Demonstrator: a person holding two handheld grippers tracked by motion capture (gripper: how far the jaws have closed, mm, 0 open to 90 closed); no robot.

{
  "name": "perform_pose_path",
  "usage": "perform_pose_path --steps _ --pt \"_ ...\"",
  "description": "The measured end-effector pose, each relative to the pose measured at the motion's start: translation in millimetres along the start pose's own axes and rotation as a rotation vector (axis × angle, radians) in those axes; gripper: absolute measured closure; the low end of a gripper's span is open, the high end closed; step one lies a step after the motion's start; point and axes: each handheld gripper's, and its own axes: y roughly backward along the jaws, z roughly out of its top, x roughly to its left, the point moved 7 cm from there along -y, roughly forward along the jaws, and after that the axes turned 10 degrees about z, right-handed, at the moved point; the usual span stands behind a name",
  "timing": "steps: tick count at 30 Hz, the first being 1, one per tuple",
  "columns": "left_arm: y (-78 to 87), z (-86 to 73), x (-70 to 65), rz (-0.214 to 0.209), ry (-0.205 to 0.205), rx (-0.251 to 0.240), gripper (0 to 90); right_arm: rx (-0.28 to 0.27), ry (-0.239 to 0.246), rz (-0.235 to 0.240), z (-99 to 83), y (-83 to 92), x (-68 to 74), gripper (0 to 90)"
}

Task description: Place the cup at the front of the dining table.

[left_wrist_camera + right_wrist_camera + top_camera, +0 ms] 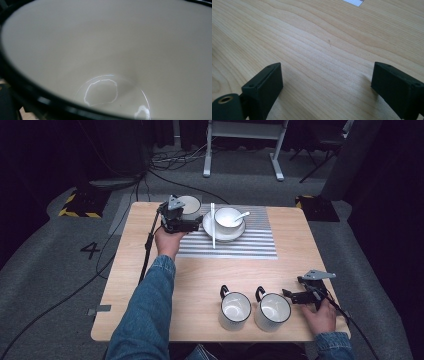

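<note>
The left hand-held gripper (176, 220) grasps a mug (120, 50), interior seen close; the right hand-held gripper (327, 82) rests released.

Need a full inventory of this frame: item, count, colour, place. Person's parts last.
Mug at the left gripper: 1, white with black rim, far-left of the table beside the mat.
Front mugs: 2, white with black rims and handles, side by side at the near edge.
Placemat: 1, grey-striped, far centre.
Plate: 1, white, on the placemat.
Bowl: 1, white, on the plate.
Spoon: 1, white, in the bowl.
Chopsticks: white, across the plate's left side; count unclear.
Table: 1, light wood.
Left gripper: black, at the far mug; jaws hidden.
Right gripper: black, open, resting near-right.
</note>
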Motion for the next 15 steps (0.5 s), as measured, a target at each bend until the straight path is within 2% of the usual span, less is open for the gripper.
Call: perform_pose_path --steps 2,5,9,10,11,12,13,15 --pt "-7.8 0.0 4.1 0.021 0.0 0.007 3.4 0.0 0.0 0.0 0.0 0.0 0.0 10.2" --pt "-18.4 -5.4 9.3 0.042 0.031 0.043 3.4 0.0 0.0 0.0 0.0 0.0 0.0 10.2" --pt "-31.4 -16.3 14.9 0.043 0.058 0.079 3.4 0.0 0.0 0.0 0.0 0.0 0.0 10.2" --pt "-36.9 -20.8 12.9 0.005 0.07 0.083 3.4 0.0 0.0 0.0 0.0 0.0 0.0 10.2" --pt "-39.2 -21.9 12.0 -0.002 0.059 0.063 3.3 0.0 0.001 0.0 0.0 0.0 0.0 10.2" --pt "-39.2 -21.9 12.0 -0.002 0.059 0.063 3.4 0.0 0.0 0.0 0.0 0.0 0.0 10.2" --pt "-41.0 -22.9 9.7 -0.02 0.063 0.042 3.4 0.0 0.001 -0.001 0.0 0.0 0.0 10.2" --pt "-44.8 -26.3 6.0 -0.043 0.065 0.042 3.4 0.0 0.001 0.0 0.0 0.0 0.0 10.2"
